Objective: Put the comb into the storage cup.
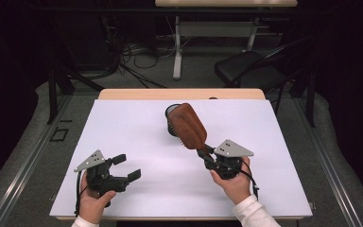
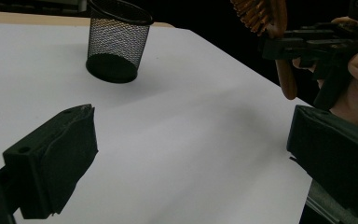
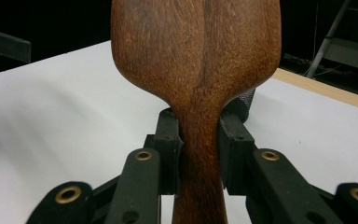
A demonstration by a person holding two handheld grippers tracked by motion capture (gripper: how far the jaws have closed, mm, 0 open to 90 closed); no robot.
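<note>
A brown wooden hairbrush (image 1: 187, 125) is held above the white table, bristles facing down, its head over the black mesh cup (image 1: 171, 113). My right gripper (image 1: 207, 153) is shut on the brush's handle; in the right gripper view both pads (image 3: 168, 140) press the narrow wooden neck of the hairbrush (image 3: 198, 84). My left gripper (image 1: 125, 167) rests low at the front left, open, with nothing between its jaws. In the left gripper view the mesh cup (image 2: 116, 42) stands upright at the far left and the brush handle (image 2: 285, 77) hangs at upper right.
The white sheet (image 1: 137, 137) covers the table, with a wooden strip (image 1: 179, 93) along its far edge. Beyond the table stand a black chair (image 1: 246, 68) and a desk frame (image 1: 177, 52) with cables on the floor.
</note>
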